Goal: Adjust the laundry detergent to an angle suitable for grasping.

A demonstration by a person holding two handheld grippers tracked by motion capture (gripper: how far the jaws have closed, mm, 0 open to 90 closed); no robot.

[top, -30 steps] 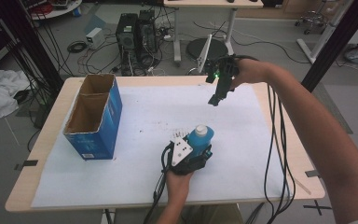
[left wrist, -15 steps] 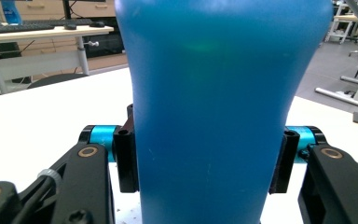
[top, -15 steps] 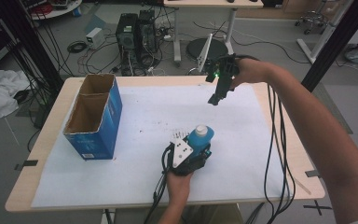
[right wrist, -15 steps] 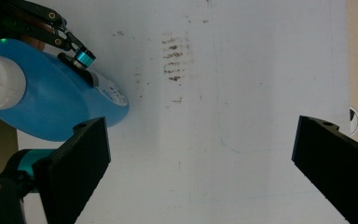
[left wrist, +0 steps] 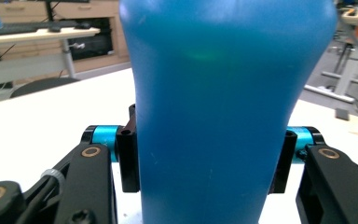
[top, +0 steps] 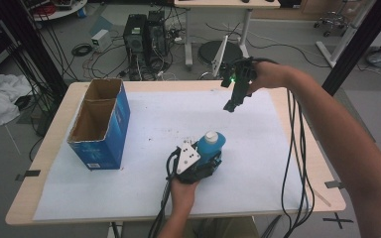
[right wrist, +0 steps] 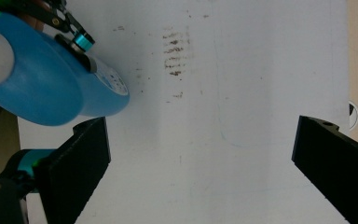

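1. Left gripper, nearest the person's edge of the tabletop: its jaws have just been closing and are now clamped on the bottle, one pad pressed to each side of the body, as the left gripper view shows. The hand behind it comes in from the bottom of the high view.
2. Bottle: one, blue, with a white cap. It stands upright on the white sheet, long axis vertical, cap pointing up, near the front middle of the tabletop. In the left gripper view its body widens towards the top and is gripped at the narrower lower part.
3. Box: one, blue cardboard, open at the top, two compartments in a row running away from the person. It stands at the left of the sheet, well apart from the bottle.
4. Right gripper: held in the air above the far part of the sheet, pointing down. Its jaws stand wide apart with nothing between them; the right gripper view looks down past them onto the marked sheet and the bottle at one side.
5. Count: two grippers, one bottle, one box.
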